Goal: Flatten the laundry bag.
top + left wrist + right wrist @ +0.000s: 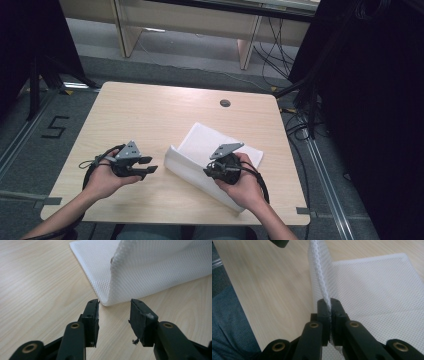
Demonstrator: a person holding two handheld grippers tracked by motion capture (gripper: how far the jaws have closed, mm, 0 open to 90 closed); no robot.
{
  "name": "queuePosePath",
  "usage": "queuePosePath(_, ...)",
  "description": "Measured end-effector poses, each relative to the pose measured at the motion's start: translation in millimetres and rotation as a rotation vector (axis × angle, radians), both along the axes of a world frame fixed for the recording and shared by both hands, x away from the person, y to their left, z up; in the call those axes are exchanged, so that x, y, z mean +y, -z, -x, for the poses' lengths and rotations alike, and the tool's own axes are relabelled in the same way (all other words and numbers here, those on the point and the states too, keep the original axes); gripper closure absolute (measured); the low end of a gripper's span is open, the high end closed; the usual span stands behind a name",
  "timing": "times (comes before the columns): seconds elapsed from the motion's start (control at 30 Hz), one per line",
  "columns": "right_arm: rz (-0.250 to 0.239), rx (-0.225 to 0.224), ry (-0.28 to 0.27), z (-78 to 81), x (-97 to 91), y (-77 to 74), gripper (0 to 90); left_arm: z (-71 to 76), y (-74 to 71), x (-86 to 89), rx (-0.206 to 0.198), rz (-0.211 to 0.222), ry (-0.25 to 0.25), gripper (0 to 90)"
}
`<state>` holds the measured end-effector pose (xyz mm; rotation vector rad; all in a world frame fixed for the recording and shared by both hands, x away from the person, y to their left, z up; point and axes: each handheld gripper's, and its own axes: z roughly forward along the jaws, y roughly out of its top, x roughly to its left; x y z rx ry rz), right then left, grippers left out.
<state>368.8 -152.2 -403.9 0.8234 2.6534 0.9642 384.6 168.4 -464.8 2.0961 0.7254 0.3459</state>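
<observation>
Pinching one mesh cloth (200,145), right gripper (329,305)

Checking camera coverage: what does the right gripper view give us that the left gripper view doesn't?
Right gripper view: the right gripper shut on a raised edge of the white mesh cloth, and blue trouser fabric past the table edge.
Left gripper view: the left gripper open, nothing between its jaws, just short of the cloth's folded corner.
Both: the cloth and the wooden table.
</observation>
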Motion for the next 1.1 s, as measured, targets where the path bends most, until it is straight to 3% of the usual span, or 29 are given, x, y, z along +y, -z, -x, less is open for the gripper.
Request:
queuePosePath(0.03, 0.005, 0.017, 0.023, 3.4, 1.9, 1.0, 88.2, 1.4, 0.9, -1.6, 0.006, 0.022, -0.013, 55.6)
queuePosePath(0.07, 0.019, 0.032, 0.016, 3.8, 1.6, -0.3, 88.2, 1.4, 0.5, -1.3, -0.011, 0.014, -0.002, 55.0)
queuePosePath(0.1, 0.01, 0.017, 0.003, 3.9, 3.4, 2.0, 88.1, 1.4, 0.5, -1.3, -0.011, 0.014, -0.002, 54.2)
queuePosePath(0.17, 0.019, 0.033, 0.016, 6.6, 4.4, 2.4, 88.1, 2.2, 0.3, -1.6, -0.007, 0.025, 0.004, 52.0)
queuePosePath(0.27, 0.012, 0.042, 0.012, 8.6, 6.0, 4.3, 88.0, 2.6, -1.1, -0.1, -0.02, 0.007, 0.024, 50.4)
queuePosePath(0.3, 0.026, 0.036, -0.014, 8.3, 6.1, 6.2, 88.0, 3.2, -0.8, -0.3, -0.026, -0.007, 0.025, 48.9)
queuePosePath(0.4, 0.022, 0.045, -0.008, 10.7, 7.3, 8.6, 88.0, 4.1, -1.1, -1.6, -0.022, 0.006, 0.042, 48.2)
queuePosePath(0.47, 0.044, 0.053, -0.005, 12.3, 7.5, 10.1, 88.0, 5.3, -1.6, -3.0, -0.02, 0.005, 0.053, 47.3)
queuePosePath(0.5, 0.026, 0.055, -0.015, 12.6, 8.2, 12.1, 88.0, 5.6, -2.3, -2.7, -0.032, -0.018, 0.065, 47.1)
queuePosePath(0.53, 0.031, 0.058, -0.018, 13.7, 8.5, 13.5, 87.9, 6.7, -1.9, -4.3, -0.031, -0.009, 0.064, 46.6)
queuePosePath(0.6, 0.045, 0.055, -0.036, 13.7, 8.4, 14.7, 87.9, 7.9, -1.8, -3.6, -0.036, -0.043, 0.097, 45.6)
queuePosePath(0.63, 0.041, 0.052, -0.034, 15.6, 9.8, 18.1, 87.8, 9.7, -0.4, -4.8, -0.028, -0.026, 0.083, 45.2)
queuePosePath(0.7, 0.053, 0.077, -0.027, 16.8, 10.1, 17.5, 87.7, 11.1, 0.1, -4.3, -0.021, -0.044, 0.098, 44.6)
queuePosePath(0.73, 0.053, 0.071, -0.058, 16.0, 10.5, 19.4, 87.7, 12.3, 1.0, -5.2, -0.021, -0.034, 0.105, 44.6)
queuePosePath(0.8, 0.059, 0.084, -0.057, 17.6, 11.4, 21.8, 87.6, 14.3, 2.5, -6.7, -0.009, -0.034, 0.117, 44.5)
queuePosePath(0.97, 0.056, 0.084, -0.066, 20.3, 13.3, 30.6, 87.4, 17.2, 3.4, -11.6, -0.002, -0.057, 0.164, 43.6)
queuePosePath(1.0, 0.076, 0.108, -0.058, 22.7, 13.1, 30.8, 87.4, 19.2, 4.4, -14.1, 0.011, -0.059, 0.174, 43.5)
queuePosePath(1.1, 0.085, 0.115, -0.066, 24.1, 13.4, 33.5, 87.4, 20.3, 5.6, -15.9, 0.01, -0.077, 0.194, 43.4)
